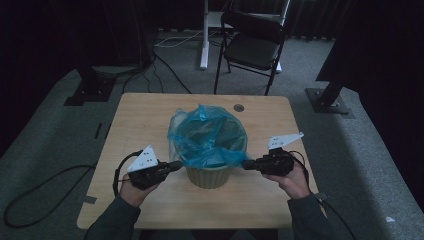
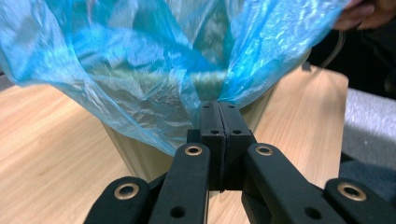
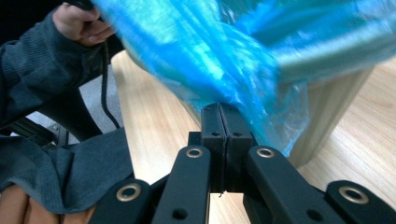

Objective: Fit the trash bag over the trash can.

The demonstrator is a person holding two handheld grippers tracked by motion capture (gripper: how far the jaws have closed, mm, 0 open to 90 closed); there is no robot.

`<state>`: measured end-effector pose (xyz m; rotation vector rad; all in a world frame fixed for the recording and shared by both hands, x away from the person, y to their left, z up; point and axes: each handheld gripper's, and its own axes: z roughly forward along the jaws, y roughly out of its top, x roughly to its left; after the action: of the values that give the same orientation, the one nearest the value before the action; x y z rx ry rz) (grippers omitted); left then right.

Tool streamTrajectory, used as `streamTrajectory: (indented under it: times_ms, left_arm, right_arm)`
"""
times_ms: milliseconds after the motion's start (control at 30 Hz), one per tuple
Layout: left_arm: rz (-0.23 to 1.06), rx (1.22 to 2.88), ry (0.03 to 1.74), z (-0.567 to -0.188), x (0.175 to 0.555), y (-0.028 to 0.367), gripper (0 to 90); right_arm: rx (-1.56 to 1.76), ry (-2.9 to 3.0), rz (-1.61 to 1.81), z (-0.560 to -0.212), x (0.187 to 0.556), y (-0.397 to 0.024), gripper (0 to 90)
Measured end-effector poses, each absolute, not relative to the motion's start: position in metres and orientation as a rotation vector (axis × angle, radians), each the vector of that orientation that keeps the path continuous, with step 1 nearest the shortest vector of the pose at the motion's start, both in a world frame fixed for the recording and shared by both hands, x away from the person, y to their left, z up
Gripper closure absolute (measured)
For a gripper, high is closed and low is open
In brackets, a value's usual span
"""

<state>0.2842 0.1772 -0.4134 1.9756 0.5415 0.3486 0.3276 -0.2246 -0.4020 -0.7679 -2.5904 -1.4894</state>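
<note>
Blue plastic bag (image 1: pixel 207 140) sits in a pale bin (image 1: pixel 210 172) near the middle of the wooden table (image 1: pixel 145 112), and its top edge hangs over the rim of the bin. On the left side of the bin, the left gripper (image 1: pixel 176 164) has its fingers (image 2: pixel 211 122) pressed tight together on a bit of the bag, which shows well in the left gripper view, where the thin blue plastic (image 2: pixel 140 70) fans out from between the black tips. On the right side of the bin, the right gripper (image 1: pixel 246 164) does the same thing: its fingers (image 3: pixel 212 123) are squeezed shut on the bag's edge (image 3: pixel 219 65), just beside the bin wall (image 3: pixel 327 112). The two grippers face each other with the bin between them. A person's left hand (image 1: pixel 134 187) and right hand (image 1: pixel 295 181) hold the grippers, and dark sleeves (image 1: pixel 112 220) come in from the near edge of the table. Each gripper has a grey three-cornered plate (image 1: pixel 143 158) on top and a black cable (image 1: pixel 50 182) trailing away. Past the far side of the table a black folding chair (image 1: pixel 250 47) stands on the grey floor (image 1: pixel 50 130), near a white table leg (image 1: pixel 204 35). A small round hole (image 1: pixel 239 107) is in the table top behind the bin.
</note>
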Motion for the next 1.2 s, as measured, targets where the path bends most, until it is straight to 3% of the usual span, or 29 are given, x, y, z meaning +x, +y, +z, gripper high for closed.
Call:
streamTrajectory:
  times_ms: [600,1200]
  left_arm:
    - [0.348,2.031,0.461,-0.426,0.282,0.163,89.3]
    - [0.35,2.042,0.54,-0.435,0.292,0.175,89.1]
  right_arm:
    - [-0.811,-2.637,-1.298,-0.427,0.337,-0.217,89.9]
    - [-0.88,-2.759,-1.155,-0.428,0.341,-0.217,89.9]
